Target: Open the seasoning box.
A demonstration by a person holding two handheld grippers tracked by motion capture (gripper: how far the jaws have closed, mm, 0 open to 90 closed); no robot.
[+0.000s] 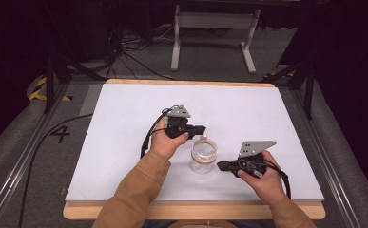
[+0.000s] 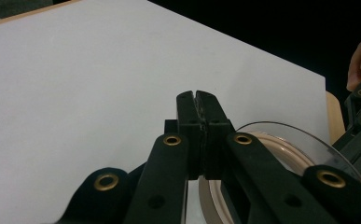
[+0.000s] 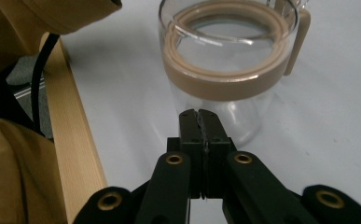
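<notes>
White rectangular counter (image 1: 124,142): clear glass jar with tan band at rim (image 1: 203,155) upright, front centre, between grippers. Left gripper (image 1: 201,128) closed, empty, above rim. Right gripper (image 1: 219,166) closed, empty, just beside wall. Judgement: jar ungrasped; handling remains.

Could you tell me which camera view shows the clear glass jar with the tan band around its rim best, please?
The right gripper view: the clear glass jar with the tan band stands close and upright, rim and wall visible. The high view shows it small, between both grippers. The left gripper view catches part of its rim behind the jaws.
</notes>
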